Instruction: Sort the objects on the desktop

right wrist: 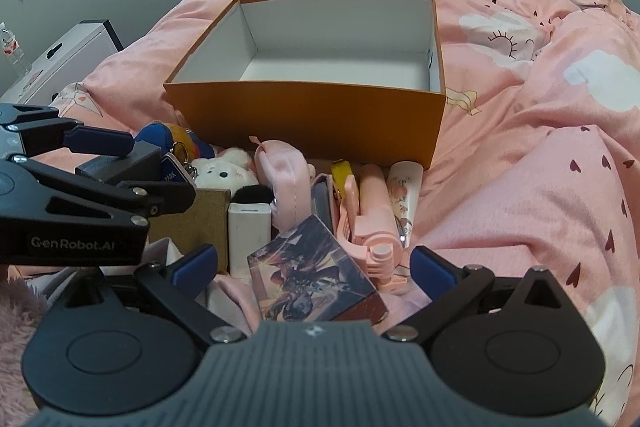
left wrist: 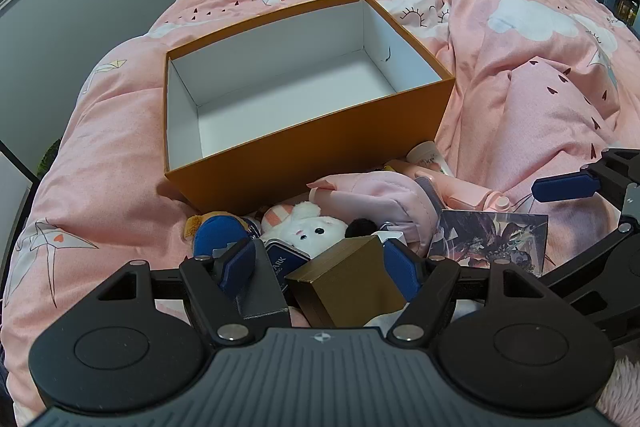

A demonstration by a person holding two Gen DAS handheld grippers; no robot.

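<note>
On the bed: orange box (left wrist: 304, 151) sits open and empty on the pink duvet (left wrist: 520, 75), clutter piled against its near wall.
Writing: "PaperCrane" upside down on the duvet; "GenRobot.AI" on the left gripper's side, seen from the right wrist.
Left gripper (left wrist: 320, 263): jaws wide, gold box (left wrist: 348, 279) between them, pads clear of it.
Right gripper (right wrist: 314, 267): jaws wide, over the picture card (right wrist: 312, 275).
Around: white plush (left wrist: 308, 229), pink pouch (left wrist: 376, 199), tube (right wrist: 406, 195).
Half hidden: blue tag, only "ARK" readable.

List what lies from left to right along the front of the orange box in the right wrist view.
Blue plush toy → white plush bunny → pink pouch → yellow item → pink handheld device → cream tube.
</note>
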